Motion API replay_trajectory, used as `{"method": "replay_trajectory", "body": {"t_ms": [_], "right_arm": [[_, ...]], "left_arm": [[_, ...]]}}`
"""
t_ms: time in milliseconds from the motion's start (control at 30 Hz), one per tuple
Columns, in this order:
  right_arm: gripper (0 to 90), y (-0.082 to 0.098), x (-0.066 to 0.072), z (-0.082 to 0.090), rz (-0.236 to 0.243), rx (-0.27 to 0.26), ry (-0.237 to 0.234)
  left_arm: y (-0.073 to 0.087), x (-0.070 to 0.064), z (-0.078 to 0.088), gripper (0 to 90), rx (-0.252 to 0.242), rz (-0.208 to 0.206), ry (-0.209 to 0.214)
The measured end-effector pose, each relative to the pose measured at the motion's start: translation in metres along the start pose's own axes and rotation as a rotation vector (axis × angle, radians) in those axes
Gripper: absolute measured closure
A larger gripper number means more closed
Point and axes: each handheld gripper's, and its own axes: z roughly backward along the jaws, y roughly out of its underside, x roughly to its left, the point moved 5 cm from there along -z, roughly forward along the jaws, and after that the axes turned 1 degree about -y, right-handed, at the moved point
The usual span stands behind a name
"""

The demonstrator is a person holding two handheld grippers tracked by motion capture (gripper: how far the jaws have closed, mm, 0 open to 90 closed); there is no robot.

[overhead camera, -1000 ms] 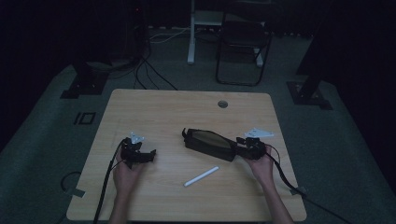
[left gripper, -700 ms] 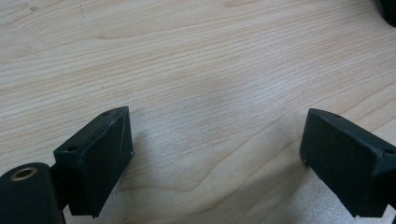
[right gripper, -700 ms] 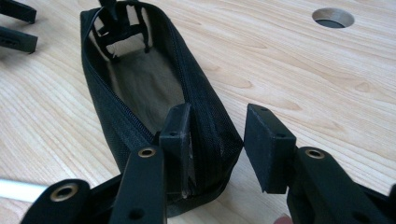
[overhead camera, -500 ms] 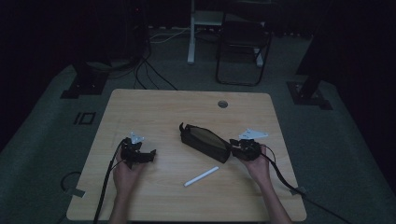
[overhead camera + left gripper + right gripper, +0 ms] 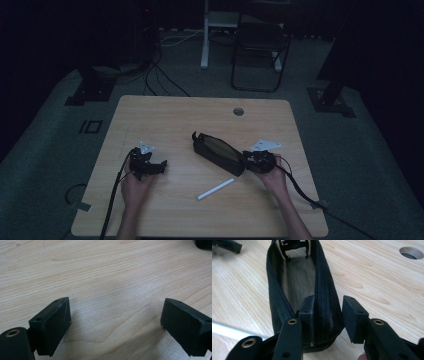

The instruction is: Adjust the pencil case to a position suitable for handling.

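- Right gripper view: right gripper [image 5: 326, 317] fingers had just been closing across the unzipped pouch [image 5: 299, 285] wall, one inside.
- Pen [image 5: 215, 189] lay unloaded beside them; left gripper [image 5: 161, 166] fingers spread wide, empty.

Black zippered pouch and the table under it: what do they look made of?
The black zippered pouch looks like matte woven fabric, probably nylon: fine mesh-like weave, zipper teeth along the opening. The light wooden table shows wood grain, smooth; it may be veneer or laminate.
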Motion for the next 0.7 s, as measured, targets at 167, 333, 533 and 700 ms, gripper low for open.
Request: {"method": "replay_trajectory", "body": {"t_ms": [167, 333, 533, 700], "right_arm": [[66.2, 0.000, 0.003, 0.003, 0.074, 0.009, -0.019], [67.3, 0.001, 0.005, 0.005, 0.122, 0.023, -0.043], [67.3, 0.006, 0.005, 0.010, 0.123, 0.018, -0.078], [65.2, 0.008, 0.007, 0.014, 0.122, 0.021, -0.085]], "left_arm": [[0.000, 0.000, 0.000, 9.8, 0.000, 0.000, 0.000], [0.000, 0.000, 0.000, 9.8, 0.000, 0.000, 0.000], [0.000, 0.000, 0.000, 9.8, 0.000, 0.000, 0.000], [0.000, 0.000, 0.000, 9.7, 0.000, 0.001, 0.000]]}}
